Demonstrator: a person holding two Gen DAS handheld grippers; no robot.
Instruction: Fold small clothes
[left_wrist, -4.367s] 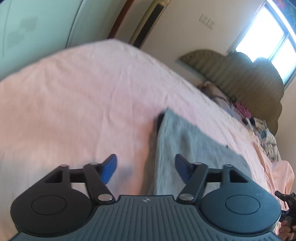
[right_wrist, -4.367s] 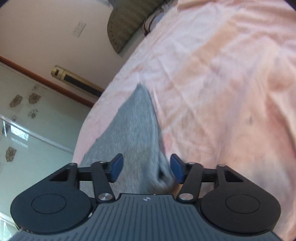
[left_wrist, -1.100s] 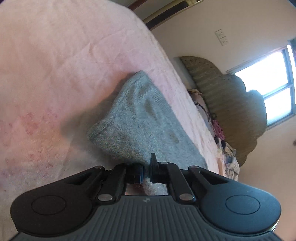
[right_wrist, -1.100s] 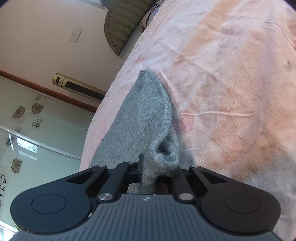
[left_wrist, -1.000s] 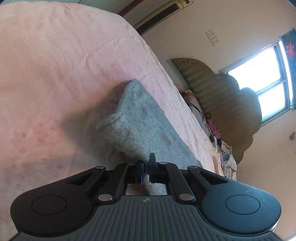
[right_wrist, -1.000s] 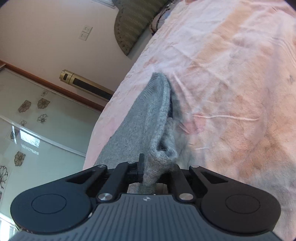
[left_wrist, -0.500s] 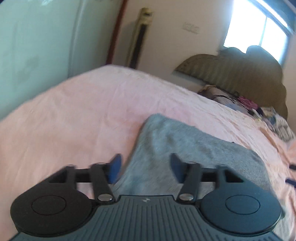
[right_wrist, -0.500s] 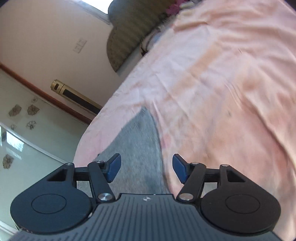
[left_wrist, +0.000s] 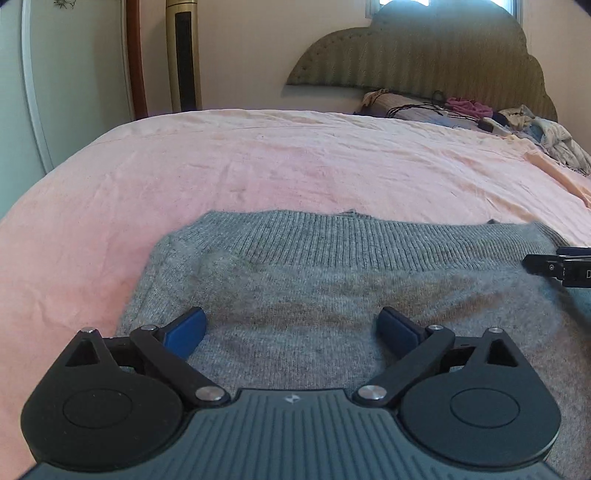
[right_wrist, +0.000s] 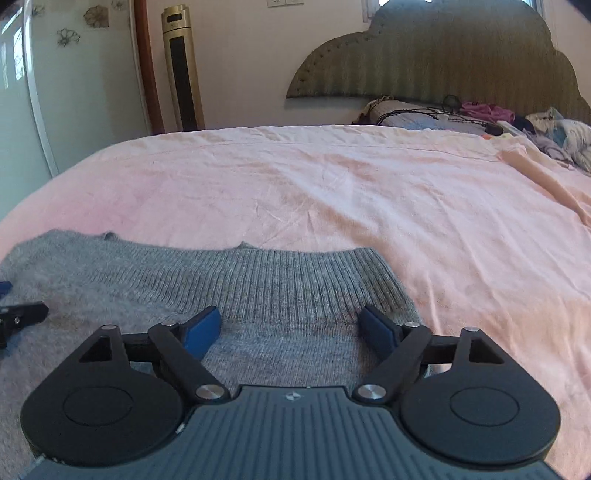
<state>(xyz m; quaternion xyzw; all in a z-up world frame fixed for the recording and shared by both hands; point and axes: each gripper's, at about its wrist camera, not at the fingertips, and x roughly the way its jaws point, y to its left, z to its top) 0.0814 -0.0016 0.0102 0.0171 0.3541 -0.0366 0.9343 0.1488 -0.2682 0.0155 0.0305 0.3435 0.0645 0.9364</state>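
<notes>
A grey knit sweater (left_wrist: 332, 288) lies folded flat on the pink bed sheet (left_wrist: 295, 162), its ribbed hem along the far edge. It also shows in the right wrist view (right_wrist: 229, 288). My left gripper (left_wrist: 291, 328) is open and empty, just above the sweater's left part. My right gripper (right_wrist: 290, 328) is open and empty above the sweater's right part, near its right edge. The tip of the right gripper shows at the right edge of the left wrist view (left_wrist: 561, 267).
A padded headboard (left_wrist: 424, 55) stands at the far end of the bed, with a heap of clothes and cables (left_wrist: 480, 114) below it. A tall gold tower fan (right_wrist: 183, 70) and a wardrobe door (right_wrist: 22, 103) stand at the far left.
Both grippers were shut on the sweater's edge and lifting it a second ago. They have since let go and opened, and the sweater now lies folded flat with both grippers level above it.
</notes>
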